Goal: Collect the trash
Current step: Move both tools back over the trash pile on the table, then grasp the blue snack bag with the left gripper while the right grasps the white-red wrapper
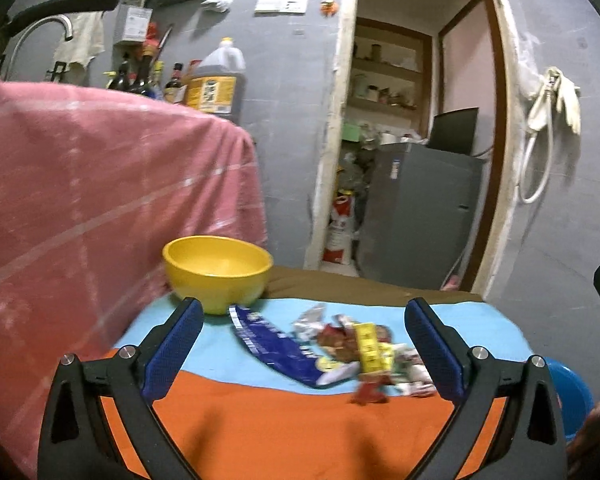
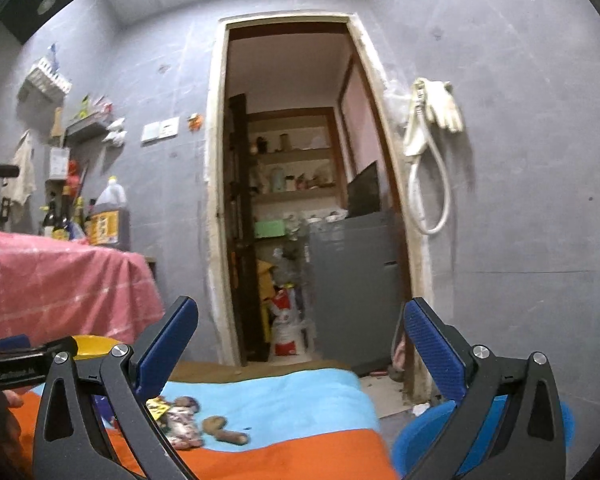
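Note:
A pile of trash lies on the blue and orange cloth [image 1: 300,432]: a blue wrapper [image 1: 276,344], a yellow wrapper [image 1: 368,344], and silver and red scraps. My left gripper [image 1: 304,316] hovers in front of the pile, jaws wide open with nothing between the pads. A yellow bowl [image 1: 218,270] stands behind the wrappers at the left. In the right wrist view, crumpled wrappers [image 2: 180,420] and a brown scrap [image 2: 224,430] lie low on the cloth [image 2: 284,400]. My right gripper [image 2: 300,312] is open and empty above them, pointing at the doorway.
A blue bin [image 1: 568,396] [image 2: 420,440] sits below the table's right end. A pink-covered counter [image 1: 100,184] rises on the left, with bottles and a faucet behind it. The doorway [image 2: 292,200] shows shelves and a grey fridge. The left gripper's body [image 2: 16,360] shows at the right view's left edge.

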`<state>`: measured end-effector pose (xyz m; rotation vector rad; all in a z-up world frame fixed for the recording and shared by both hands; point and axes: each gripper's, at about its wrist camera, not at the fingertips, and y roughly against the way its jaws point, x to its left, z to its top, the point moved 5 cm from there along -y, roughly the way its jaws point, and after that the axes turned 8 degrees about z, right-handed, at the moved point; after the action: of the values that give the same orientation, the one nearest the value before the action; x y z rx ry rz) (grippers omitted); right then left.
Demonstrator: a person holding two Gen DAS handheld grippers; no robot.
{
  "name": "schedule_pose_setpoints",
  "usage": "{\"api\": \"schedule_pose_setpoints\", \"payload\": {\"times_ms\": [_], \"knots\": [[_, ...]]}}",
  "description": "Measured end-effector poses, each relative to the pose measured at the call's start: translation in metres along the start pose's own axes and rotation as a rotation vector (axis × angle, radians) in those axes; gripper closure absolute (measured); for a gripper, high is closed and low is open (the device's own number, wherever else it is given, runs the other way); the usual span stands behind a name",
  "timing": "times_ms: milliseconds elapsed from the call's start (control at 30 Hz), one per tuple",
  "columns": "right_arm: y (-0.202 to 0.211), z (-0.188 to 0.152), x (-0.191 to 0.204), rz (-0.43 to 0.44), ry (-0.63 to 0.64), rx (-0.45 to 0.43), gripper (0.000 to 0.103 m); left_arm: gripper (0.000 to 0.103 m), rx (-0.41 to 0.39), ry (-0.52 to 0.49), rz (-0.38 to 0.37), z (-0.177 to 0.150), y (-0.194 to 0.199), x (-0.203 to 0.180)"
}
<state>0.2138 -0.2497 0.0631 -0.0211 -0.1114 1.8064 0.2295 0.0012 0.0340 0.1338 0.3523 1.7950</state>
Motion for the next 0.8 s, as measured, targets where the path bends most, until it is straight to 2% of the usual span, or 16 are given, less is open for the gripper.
{"api": "schedule_pose_setpoints", "payload": {"times_ms": [167, 300, 433, 767, 800], "knots": [[-0.021, -0.016, 0.027, 0.061, 0.041, 0.088, 0.0, 0.004, 0.056, -0.031, 0.038, -0.011, -0.017, 0.022], [-0.039, -0.032, 0.041, 0.103, 0.062, 0.186, 0.0, 0.004, 0.143, -0.041, 0.047, -0.024, -0.037, 0.034], [-0.053, -0.047, 0.048, 0.123, 0.063, 0.268, 0.0, 0.004, 0.263, 0.009, 0.038, -0.033, -0.062, 0.045], [-0.086, -0.081, 0.054, 0.186, 0.03, 0.48, 0.0, 0.006, 0.484, 0.071, -0.019, -0.055, -0.109, 0.051], [-0.089, -0.085, 0.054, 0.193, 0.025, 0.504, 0.005, 0.008, 0.493, 0.07, -0.022, -0.056, -0.112, 0.05]]}}
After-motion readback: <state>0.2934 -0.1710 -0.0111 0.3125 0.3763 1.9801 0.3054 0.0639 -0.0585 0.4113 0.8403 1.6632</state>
